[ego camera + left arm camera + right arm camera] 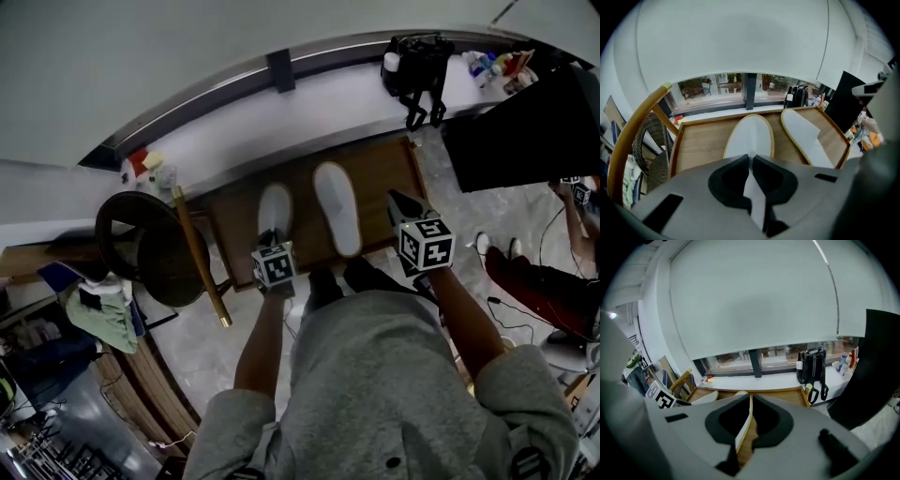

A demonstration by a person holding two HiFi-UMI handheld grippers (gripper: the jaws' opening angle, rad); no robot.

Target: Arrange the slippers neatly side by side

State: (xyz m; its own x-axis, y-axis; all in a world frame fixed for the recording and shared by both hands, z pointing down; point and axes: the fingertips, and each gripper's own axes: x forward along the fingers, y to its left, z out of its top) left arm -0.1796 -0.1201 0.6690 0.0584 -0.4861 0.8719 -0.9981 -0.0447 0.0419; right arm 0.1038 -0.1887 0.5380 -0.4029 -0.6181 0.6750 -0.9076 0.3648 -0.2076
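Two white slippers with tan rims lie toes away from me on a low wooden table [234,214]. My left gripper [272,239] is at the heel of the left slipper [275,208]. In the left gripper view its jaws [751,164] are shut on that slipper's white heel [750,136]. The right slipper [337,206] [806,136] lies flat, slightly angled. My right gripper [400,204] is shut and stands to the right of it, apart from it in the head view. In the right gripper view the slipper's rim [743,425] shows in the slit between the jaws [751,401].
A wicker chair [150,246] with a wooden frame stands left of the table. A black backpack [417,66] and small bottles [492,64] sit on the white window sill beyond. A black panel [516,131] is at the right. My dark shoes [323,286] touch the table's near edge.
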